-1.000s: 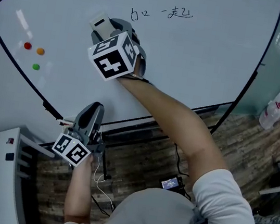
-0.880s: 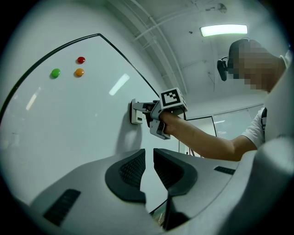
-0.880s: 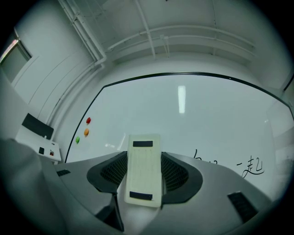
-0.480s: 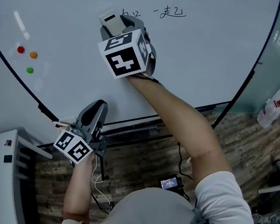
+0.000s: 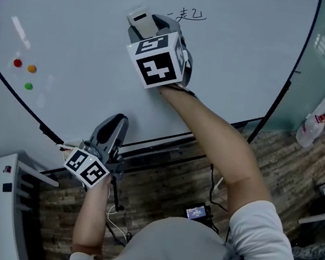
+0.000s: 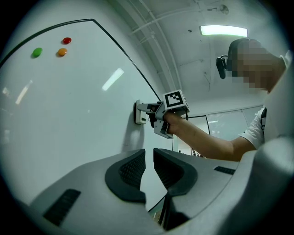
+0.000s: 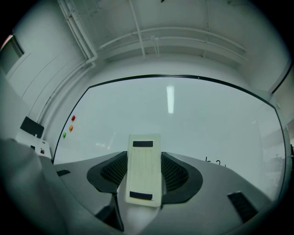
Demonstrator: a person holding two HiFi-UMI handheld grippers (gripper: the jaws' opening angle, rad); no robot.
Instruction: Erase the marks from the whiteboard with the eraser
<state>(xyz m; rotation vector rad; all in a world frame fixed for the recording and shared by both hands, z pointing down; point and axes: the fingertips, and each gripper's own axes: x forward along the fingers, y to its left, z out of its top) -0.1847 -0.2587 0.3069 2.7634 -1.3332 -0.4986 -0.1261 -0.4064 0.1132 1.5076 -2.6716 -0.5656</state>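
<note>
Right tongs [image 5: 144, 24] have slid up and to the right across the large white glossy whiteboard [image 5: 239, 71] since a second ago, carrying the flat cream rectangular eraser [image 5: 138, 17] along. The left cluster of handwriting that showed earlier is out of sight in the head view, either wiped or covered; cannot tell which. Only the thin black handwritten marks [image 5: 190, 15] remain there, just right of the eraser's top. Right tongs [image 7: 144, 173] are clamped on the eraser [image 7: 144, 170], which stands upright between the dark ribbed pads with its face pressed to the whiteboard [image 7: 183, 119]. A few strokes of the marks [image 7: 216, 161] peek past the right jaw. Left tongs [image 5: 114, 128] hang low by the board's bottom edge, barely moved. Left tongs [image 6: 149, 170] are clenched to a thin slit with nothing in it. Small round red magnet [image 5: 18, 63], orange magnet [image 5: 31, 67] and green magnet [image 5: 28, 85] sit in a cluster far left on the board, well apart from the eraser. The left gripper view shows the eraser [image 6: 139, 113] flat on the whiteboard [image 6: 69, 114].
</note>
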